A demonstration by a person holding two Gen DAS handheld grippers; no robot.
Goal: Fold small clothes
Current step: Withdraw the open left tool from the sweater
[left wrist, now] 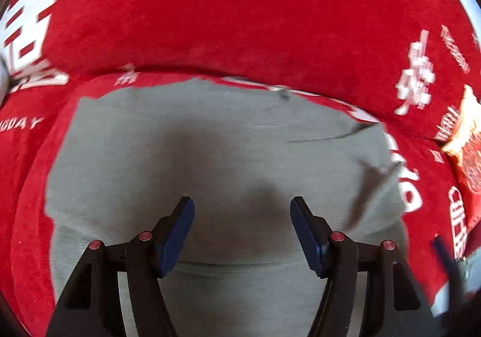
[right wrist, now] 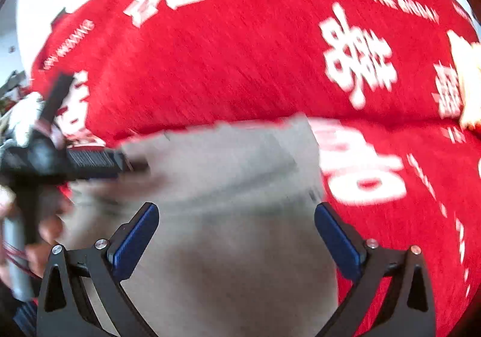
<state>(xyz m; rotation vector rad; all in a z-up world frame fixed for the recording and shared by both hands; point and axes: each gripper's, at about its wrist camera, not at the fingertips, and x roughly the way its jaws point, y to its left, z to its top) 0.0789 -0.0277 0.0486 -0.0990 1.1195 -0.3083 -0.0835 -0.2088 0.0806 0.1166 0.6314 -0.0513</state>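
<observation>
So the grey garment (left wrist: 216, 162) is lying flat on the red blanket (left wrist: 240, 12) with white lettering. The left gripper (left wrist: 242, 235) hangs over it, jaws apart with nothing between them. The right gripper (right wrist: 237, 235) is spread wide over the same cloth, also empty. Both views are pretty blurry.

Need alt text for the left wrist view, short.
A grey fabric garment lies flat on a red plush cover with white printed characters. The left gripper hovers above it, its blue-padded fingers apart with nothing between them. A gold-and-red packet sits at the right edge.
</observation>
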